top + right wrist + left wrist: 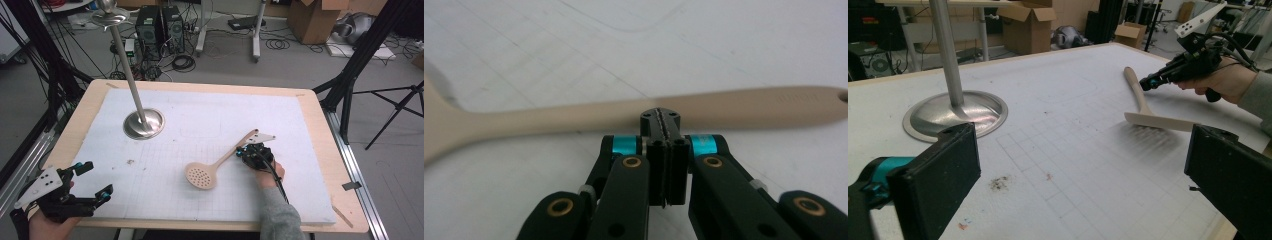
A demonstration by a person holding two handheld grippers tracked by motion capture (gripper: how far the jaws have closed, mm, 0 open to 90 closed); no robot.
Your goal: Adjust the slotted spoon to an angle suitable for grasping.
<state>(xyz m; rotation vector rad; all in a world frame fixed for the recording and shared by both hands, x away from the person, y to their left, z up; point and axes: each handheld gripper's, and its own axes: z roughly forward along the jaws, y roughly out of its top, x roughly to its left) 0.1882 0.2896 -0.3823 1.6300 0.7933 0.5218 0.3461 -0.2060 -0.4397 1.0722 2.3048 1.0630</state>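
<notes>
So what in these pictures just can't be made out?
- Slotted spoon: in the right gripper view its bowl runs off the left edge.
- Right gripper: jaws shut at the handle; whether they touch it can't be told.
- Metal stand: its top plate is cut by the high view's upper edge.
- Handle lettering, right gripper view: blurred.
- Left gripper: jaws open, body partly off frame.

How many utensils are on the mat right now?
1: a beige slotted spoon lies right of center on the white mat, handle at the shut right gripper. The steel stand isn't counted.
</notes>
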